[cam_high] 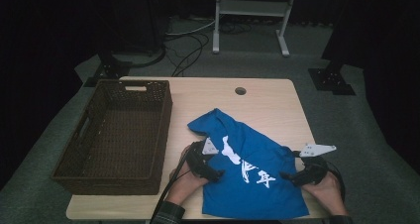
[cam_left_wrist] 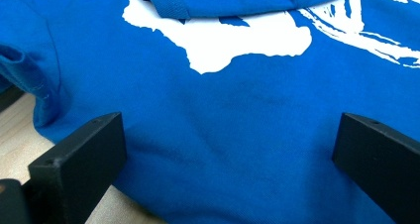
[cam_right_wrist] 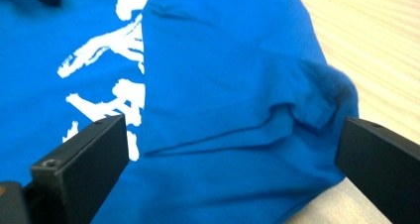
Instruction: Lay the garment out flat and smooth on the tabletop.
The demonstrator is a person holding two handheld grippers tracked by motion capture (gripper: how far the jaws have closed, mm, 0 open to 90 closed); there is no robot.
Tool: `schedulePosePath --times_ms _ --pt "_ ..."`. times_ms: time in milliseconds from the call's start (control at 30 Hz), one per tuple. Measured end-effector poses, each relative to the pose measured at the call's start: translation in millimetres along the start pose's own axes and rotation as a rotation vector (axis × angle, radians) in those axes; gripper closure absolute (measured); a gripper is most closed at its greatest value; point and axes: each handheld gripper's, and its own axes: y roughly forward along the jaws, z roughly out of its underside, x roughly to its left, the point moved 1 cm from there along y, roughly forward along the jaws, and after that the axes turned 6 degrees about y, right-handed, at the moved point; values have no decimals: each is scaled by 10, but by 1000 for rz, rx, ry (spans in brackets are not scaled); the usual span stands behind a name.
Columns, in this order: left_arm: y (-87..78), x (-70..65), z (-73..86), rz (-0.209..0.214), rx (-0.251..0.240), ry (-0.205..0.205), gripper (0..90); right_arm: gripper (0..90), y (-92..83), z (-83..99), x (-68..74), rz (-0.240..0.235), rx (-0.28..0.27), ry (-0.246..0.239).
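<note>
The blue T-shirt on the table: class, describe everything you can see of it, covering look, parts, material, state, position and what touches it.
The blue T-shirt is soft knit fabric, bright blue with a white brush-style print. It lies rumpled and partly folded on the wooden table, right of the wicker basket, with one side folded over the print and a hemmed sleeve bunched at its right edge. The left gripper and right gripper each sit at a side edge, jaws wide open above the cloth, neither closed on it.

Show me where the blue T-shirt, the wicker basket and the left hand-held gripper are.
blue T-shirt point(cam_high: 257, 192): high view, plain lower part.
wicker basket point(cam_high: 161, 135): high view, right wall.
left hand-held gripper point(cam_high: 218, 176): high view, between its fingertips.
</note>
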Motion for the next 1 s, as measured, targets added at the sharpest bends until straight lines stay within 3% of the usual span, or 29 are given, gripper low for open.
schedulePosePath --times_ms 233,600,767,1000 --pt "0 0 0 0 0 -1 1 0 -8 -55 14 -29 -24 9" --pt "0 0 1 1 -2 -2 2 0 12 -140 55 -21 -39 -1" --pt "0 0 1 0 -2 -2 1 0 31 -198 74 -58 -44 15" --pt "0 0 1 0 -2 -2 2 0 93 -270 78 -50 -35 12"
